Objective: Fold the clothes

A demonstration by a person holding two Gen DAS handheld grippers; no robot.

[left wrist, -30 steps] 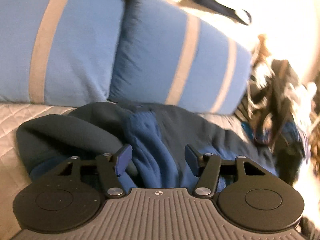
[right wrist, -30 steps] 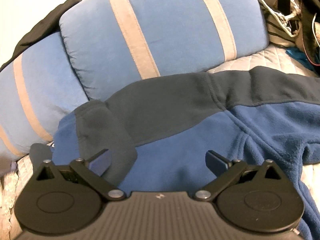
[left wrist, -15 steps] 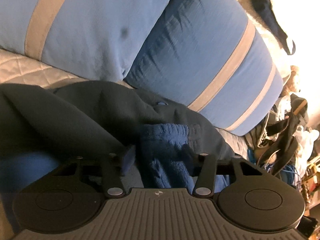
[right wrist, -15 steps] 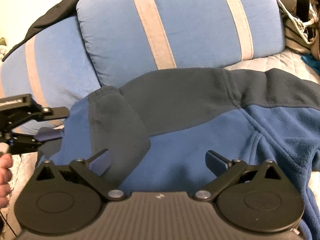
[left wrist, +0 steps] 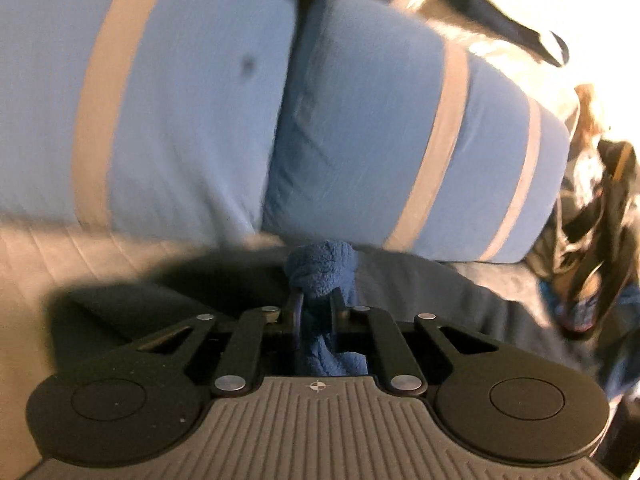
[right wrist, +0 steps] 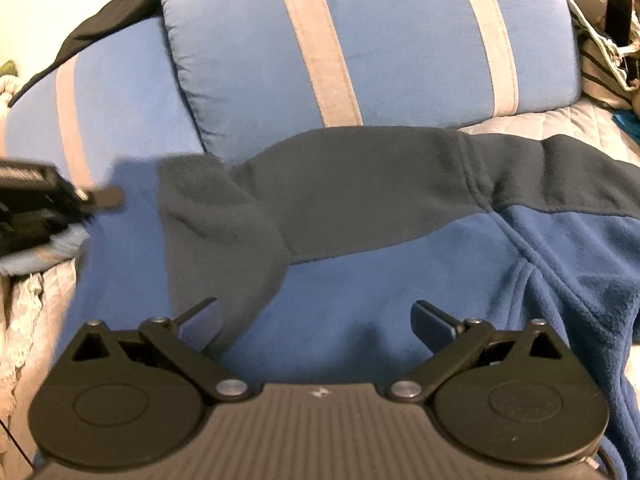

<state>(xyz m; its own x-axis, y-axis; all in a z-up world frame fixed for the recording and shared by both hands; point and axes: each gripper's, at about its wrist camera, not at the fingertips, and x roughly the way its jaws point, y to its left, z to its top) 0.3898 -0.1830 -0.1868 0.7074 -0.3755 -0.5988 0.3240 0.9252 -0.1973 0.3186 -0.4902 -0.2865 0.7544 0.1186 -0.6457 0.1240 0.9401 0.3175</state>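
- Left tool point(left wrist: 315, 307) is clamped narrow on a bunched blue fold of the fleece jacket point(right wrist: 360, 288).
- Right tool point(right wrist: 316, 320) gapes wide over the jacket, holding nothing.
- Jacket lies on the quilted bed point(right wrist: 560, 120), against striped pillows point(right wrist: 360, 40).

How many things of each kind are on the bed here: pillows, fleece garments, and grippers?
Blue striped pillows: 2
Blue and grey fleece jacket: 1
Grippers: 2, left gripper shut on blue fleece, right gripper open
Total: 5

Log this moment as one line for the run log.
left gripper: shut on fleece | right gripper: open, over fleece | pillows behind
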